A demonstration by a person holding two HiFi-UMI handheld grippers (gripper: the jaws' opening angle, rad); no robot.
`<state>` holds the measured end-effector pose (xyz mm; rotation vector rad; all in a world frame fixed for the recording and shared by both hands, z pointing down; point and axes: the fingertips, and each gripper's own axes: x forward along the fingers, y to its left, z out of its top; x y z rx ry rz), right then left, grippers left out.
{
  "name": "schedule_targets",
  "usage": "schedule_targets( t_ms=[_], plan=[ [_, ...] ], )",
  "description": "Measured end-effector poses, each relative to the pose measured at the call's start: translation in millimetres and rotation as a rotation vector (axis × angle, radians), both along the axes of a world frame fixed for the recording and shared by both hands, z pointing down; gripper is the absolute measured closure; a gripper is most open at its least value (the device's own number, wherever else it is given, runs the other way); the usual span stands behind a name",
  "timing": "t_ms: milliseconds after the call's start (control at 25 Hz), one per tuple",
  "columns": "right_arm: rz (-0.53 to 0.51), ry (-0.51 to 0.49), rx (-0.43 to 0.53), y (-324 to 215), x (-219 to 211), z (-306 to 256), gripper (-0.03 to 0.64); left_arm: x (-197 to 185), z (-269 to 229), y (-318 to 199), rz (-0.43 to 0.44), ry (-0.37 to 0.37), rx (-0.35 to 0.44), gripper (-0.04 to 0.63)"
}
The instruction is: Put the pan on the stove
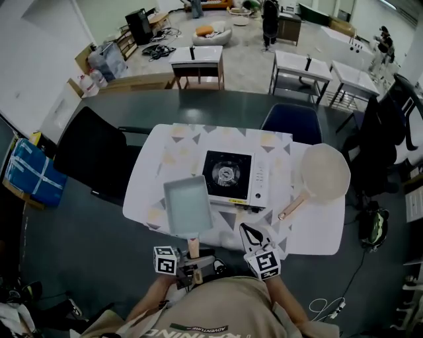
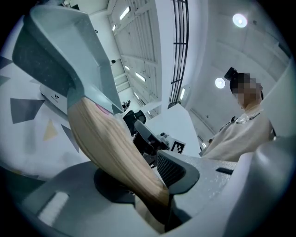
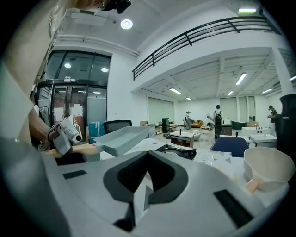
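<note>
- Left gripper (image 1: 192, 257) fingers clamp the wooden handle (image 2: 115, 152) of the square pan (image 1: 188, 206).
- Pan raised over tabletop (image 1: 317, 231), just left of stove (image 1: 228, 175).
- Right gripper (image 1: 256, 236) fingers together, empty.

Desk (image 1: 149, 193): white top scattered with grey and tan triangles, standing on a dark floor.
Round cream pan (image 1: 325, 171): on the desk's right part, its wooden handle angled toward the near edge.
Black chair (image 1: 92, 158): just beside the desk's left side.
Blue chair (image 1: 292, 123): at the desk's far edge.
Blue box (image 1: 30, 173): on the floor at far left, well apart from the desk.
White tables (image 1: 197, 55): small, in the paler area beyond.
Person (image 1: 269, 20): standing far back, in dark clothes.
Cable (image 1: 328, 307): pale, looped on the floor at near right.
</note>
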<state>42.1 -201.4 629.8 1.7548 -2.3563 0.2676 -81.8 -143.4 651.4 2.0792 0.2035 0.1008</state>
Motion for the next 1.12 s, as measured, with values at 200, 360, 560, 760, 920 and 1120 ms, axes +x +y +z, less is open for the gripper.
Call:
schedule_targets(
  t_ms=[200,360,560,760,920,1120],
  plan=[
    [0.025,0.010,-0.030,-14.7,-11.3,7.1,0.617,-10.7,13.2,-19.4,0.044,0.004,-0.003,0.456],
    [0.004,0.005,-0.042,-33.2,-10.3,21.5,0.617,-1.9,17.6,-40.9,0.028,0.014,-0.020,0.456],
    [-0.021,-0.030,-0.056,-61.9,-0.9,37.4,0.617,14.5,18.9,-67.3,0.019,0.009,-0.036,0.456],
    [-0.068,-0.054,-0.036,-95.3,27.2,33.6,0.617,47.9,5.7,-96.0,-0.008,-0.024,-0.029,0.456],
    [-0.129,-0.052,-0.034,-116.1,55.3,31.2,0.617,80.4,-0.8,-118.0,-0.015,-0.039,-0.018,0.456],
    [-0.160,-0.066,-0.037,-130.7,89.8,39.2,0.617,127.2,5.2,-141.4,-0.007,-0.046,-0.041,0.456]
  ],
)
